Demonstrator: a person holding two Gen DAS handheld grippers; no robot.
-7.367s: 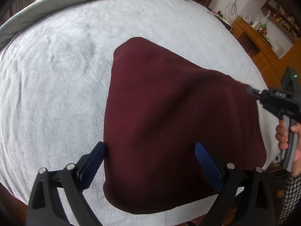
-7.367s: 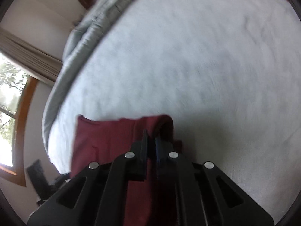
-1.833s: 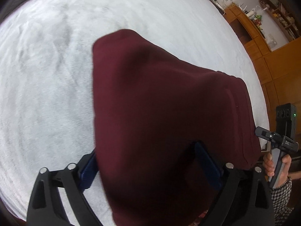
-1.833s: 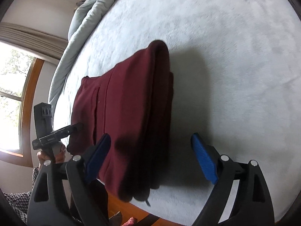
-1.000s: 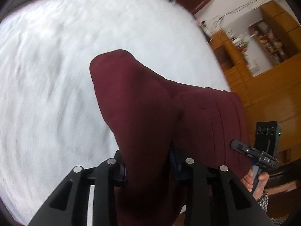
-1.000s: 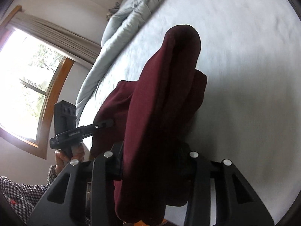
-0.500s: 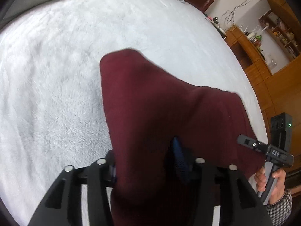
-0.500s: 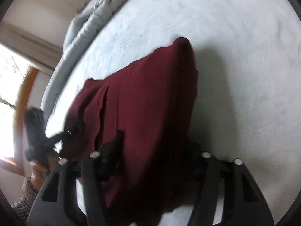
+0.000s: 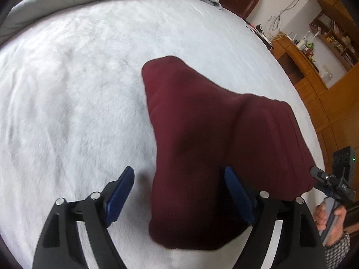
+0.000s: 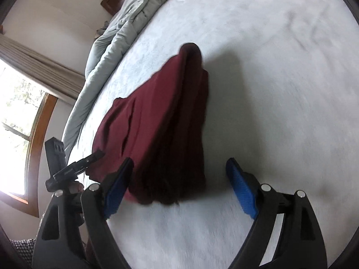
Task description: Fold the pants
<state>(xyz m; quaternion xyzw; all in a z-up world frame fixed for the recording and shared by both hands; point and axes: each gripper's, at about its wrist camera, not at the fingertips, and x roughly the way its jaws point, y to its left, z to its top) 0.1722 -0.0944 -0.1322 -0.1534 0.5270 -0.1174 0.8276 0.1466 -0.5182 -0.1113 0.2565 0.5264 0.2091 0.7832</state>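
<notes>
The left gripper (image 9: 178, 192) and the right gripper (image 10: 179, 187) have both just been opening and now stand wide, gripping nothing, though the near end of the folded maroon pants (image 9: 215, 148) lies between each pair of jaws. The risk is a blue pad snagging that cloth on the way out and dragging the fold open. Farther off, the bundle rests humped on the white bed cover (image 9: 74, 103), so it may slump unevenly.

No lettering here is sharp enough to read.
</notes>
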